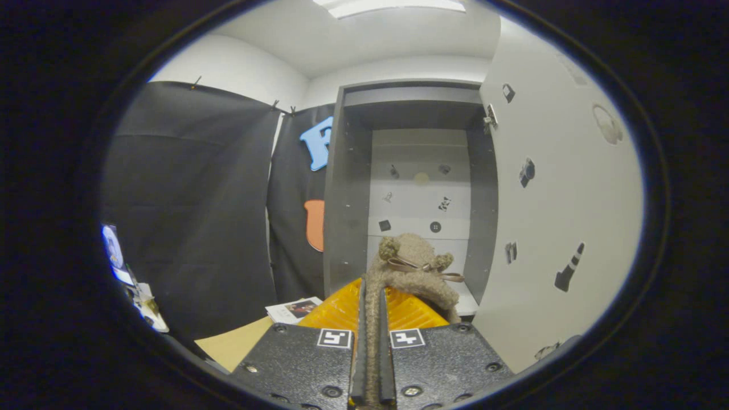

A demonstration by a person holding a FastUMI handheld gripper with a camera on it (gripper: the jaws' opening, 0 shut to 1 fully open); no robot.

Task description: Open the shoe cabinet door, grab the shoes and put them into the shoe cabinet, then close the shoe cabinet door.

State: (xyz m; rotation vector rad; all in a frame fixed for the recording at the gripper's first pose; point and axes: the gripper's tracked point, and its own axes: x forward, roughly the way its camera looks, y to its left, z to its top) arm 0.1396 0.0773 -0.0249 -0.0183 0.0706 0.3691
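My gripper (pixel 371 307) is shut on a fuzzy tan shoe (pixel 414 267), pinching its edge between both fingers. The shoe has pompoms and a thin brown bow on top, and it sticks out ahead of the fingers. Straight beyond it stands the dark grey shoe cabinet (pixel 347 188), open, with a pale back panel and a pale shelf behind the shoe. The white cabinet door (pixel 547 188) is swung wide open to the right of the fingers; small stickers dot its inner face. The shoe hangs in front of the cabinet opening, about level with the lower shelf.
A black cloth wall (pixel 193 205) hangs to the left of the cabinet. Below it lie a booklet (pixel 293 310) and a tan surface (pixel 233 344). Some small items (pixel 142 302) sit far left. A ceiling light (pixel 393 5) glows overhead.
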